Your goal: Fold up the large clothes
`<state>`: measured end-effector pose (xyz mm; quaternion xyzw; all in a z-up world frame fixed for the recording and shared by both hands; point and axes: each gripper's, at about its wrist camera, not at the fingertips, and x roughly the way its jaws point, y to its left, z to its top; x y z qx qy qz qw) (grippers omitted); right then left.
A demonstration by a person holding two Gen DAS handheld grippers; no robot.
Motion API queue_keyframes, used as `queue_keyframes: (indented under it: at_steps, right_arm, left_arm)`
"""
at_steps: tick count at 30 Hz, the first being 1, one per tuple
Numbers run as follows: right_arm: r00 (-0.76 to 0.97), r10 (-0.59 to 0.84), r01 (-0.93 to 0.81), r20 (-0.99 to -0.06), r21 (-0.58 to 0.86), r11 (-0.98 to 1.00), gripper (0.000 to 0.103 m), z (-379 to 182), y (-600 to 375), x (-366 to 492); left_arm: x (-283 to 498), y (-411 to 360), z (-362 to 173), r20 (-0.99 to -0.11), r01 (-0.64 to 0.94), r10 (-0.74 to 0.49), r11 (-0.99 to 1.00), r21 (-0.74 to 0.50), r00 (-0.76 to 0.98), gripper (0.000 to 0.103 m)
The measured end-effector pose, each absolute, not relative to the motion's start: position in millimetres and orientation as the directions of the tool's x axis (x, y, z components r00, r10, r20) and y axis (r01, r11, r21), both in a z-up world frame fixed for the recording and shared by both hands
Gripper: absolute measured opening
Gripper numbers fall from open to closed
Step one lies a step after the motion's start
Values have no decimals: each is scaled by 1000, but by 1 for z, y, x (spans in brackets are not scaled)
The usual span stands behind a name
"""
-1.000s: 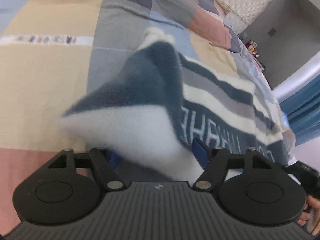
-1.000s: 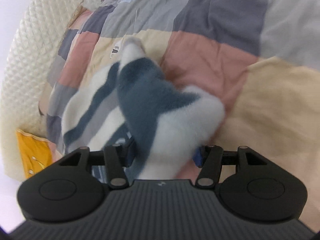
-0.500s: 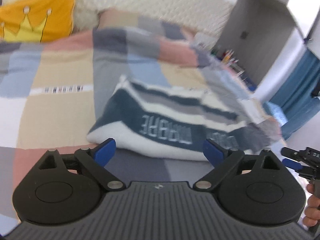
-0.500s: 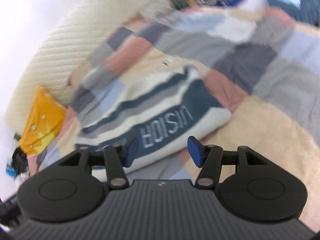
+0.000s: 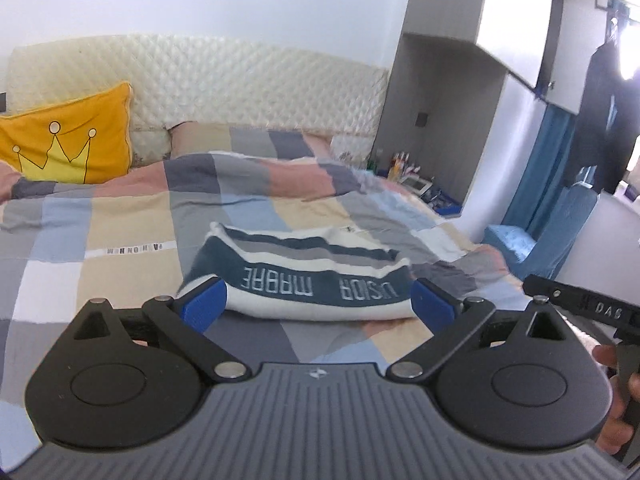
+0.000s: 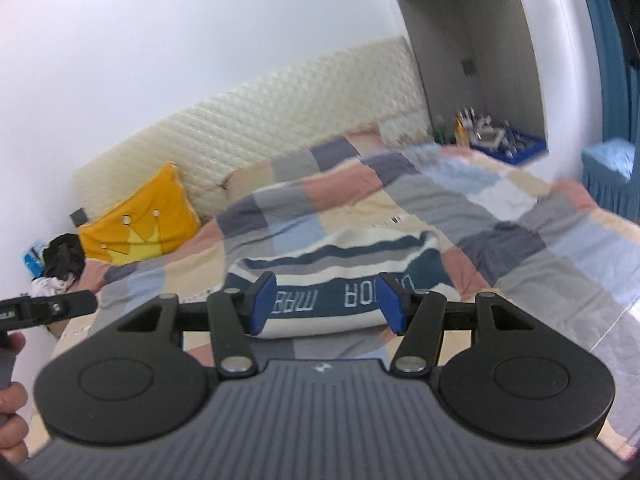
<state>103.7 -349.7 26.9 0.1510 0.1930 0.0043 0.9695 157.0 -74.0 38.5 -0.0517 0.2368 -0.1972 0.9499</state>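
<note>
A striped sweater (image 5: 304,280) in navy, grey and cream, with white lettering, lies folded flat on the checked bedspread (image 5: 120,220). In the right wrist view the same sweater (image 6: 332,276) sits beyond the fingers. My left gripper (image 5: 318,306) is held above and short of it, jaws wide open with nothing between them. My right gripper (image 6: 326,304) is also held back from the sweater, jaws partly apart and empty. Each view shows the other handheld gripper at its edge, with a hand (image 5: 612,400) on it.
A yellow crown cushion (image 5: 72,144) leans on the quilted headboard (image 5: 240,84). A grey cabinet with a cluttered blue shelf (image 5: 416,184) stands right of the bed. Blue curtains and a blue chair (image 5: 560,232) are further right. Dark clothes (image 6: 62,256) lie left of the cushion.
Both grippers let go of the sweater's folded corners, opened, and pulled up and back. The sweater now lies folded on the bed, and the headboard and wall have come into view.
</note>
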Motion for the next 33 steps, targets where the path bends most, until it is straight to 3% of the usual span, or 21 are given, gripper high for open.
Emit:
queue_keyframes:
  at_steps: [5, 13, 17, 33]
  right_arm:
    - [949, 52, 21, -312, 227, 974, 59, 29, -330, 54]
    - [942, 75, -9, -329, 198, 980, 59, 6, -307, 13]
    - [944, 47, 17, -326, 192, 981, 59, -9, -300, 3]
    - [923, 26, 31, -385, 141, 990, 59, -33, -287, 13]
  left_arm:
    - [104, -74, 29, -378, 351, -397, 917, -187, 836, 101]
    - [57, -68, -3, -376, 369, -406, 914, -169, 833, 102]
    - [51, -75, -23, -392, 362, -371, 927, -99, 842, 102]
    - [82, -62, -50, -422, 305, -313, 948, -88, 851, 102]
